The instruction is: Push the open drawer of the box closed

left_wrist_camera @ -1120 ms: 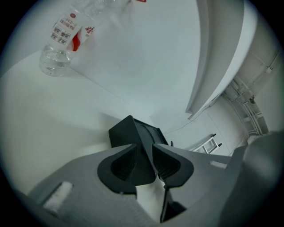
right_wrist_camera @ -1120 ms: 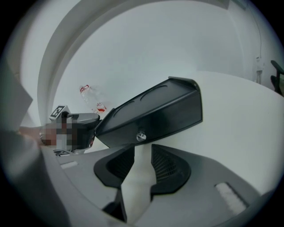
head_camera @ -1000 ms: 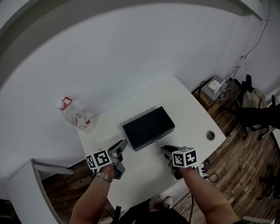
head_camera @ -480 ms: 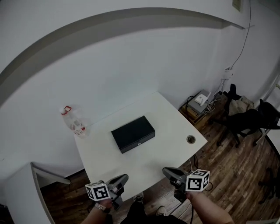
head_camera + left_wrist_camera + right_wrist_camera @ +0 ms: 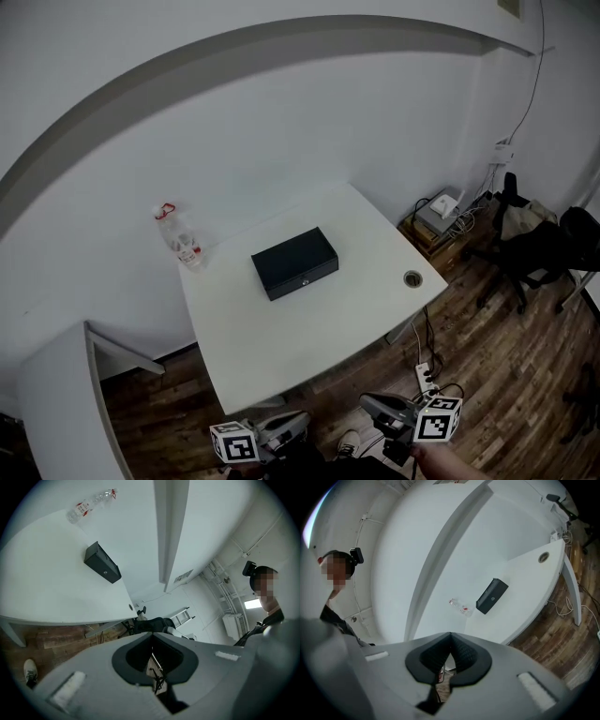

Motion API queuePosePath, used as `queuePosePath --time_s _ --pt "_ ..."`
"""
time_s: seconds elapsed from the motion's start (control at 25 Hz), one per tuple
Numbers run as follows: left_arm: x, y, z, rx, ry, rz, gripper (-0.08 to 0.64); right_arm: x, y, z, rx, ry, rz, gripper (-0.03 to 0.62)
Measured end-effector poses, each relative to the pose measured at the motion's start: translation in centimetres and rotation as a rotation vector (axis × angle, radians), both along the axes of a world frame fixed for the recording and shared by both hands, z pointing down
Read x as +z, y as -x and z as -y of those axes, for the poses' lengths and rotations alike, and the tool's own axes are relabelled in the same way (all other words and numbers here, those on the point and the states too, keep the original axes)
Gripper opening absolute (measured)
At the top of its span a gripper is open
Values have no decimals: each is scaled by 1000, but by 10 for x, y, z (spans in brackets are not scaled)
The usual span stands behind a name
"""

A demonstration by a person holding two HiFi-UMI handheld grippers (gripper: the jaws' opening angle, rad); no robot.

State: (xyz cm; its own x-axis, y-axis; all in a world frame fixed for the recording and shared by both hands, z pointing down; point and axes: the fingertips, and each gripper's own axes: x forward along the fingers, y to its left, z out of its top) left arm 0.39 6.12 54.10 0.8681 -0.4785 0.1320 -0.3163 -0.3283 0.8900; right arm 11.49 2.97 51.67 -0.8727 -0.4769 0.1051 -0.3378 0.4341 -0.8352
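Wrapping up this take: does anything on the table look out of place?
Nothing stands out. The black box sits square on the white table, its drawer seemingly shut, and the plastic bottle is at the back corner, nothing spilled.

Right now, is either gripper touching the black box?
No, the left gripper and right gripper both sit past the table's near edge, far from the black box.

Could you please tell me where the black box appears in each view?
Head view: black box at picture centre, on the table.
Left gripper view: black box, upper left.
Right gripper view: black box, right of centre.
Shared landmark: the plastic bottle at the table's corner.
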Motion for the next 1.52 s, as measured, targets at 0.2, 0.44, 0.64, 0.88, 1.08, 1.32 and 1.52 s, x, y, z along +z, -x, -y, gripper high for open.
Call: queuePosePath --time_s 0.2,0.44,0.64,0.88,1.08,1.32,1.52 --pt "-9 8 -23 36 -33 -49 0 -6 12 -28 -29 12 18 3" --pt "-28 29 -22 28 -38 -50 0 -22 31 -38 34 26 48 3" --pt "-26 52 -22 37 -29 -48 0 -23 47 -44 88 37 60 3" --pt "-22 67 -21 48 -3 -74 0 -22 65 -55 106 49 61 3" --pt "-14 76 -23 35 29 -94 0 -19 73 -61 118 54 55 3" --pt "-14 83 -25 39 33 -97 0 -19 81 -63 124 60 56 3" --pt "-16 84 -28 48 28 -92 0 -20 85 -65 122 59 54 3"
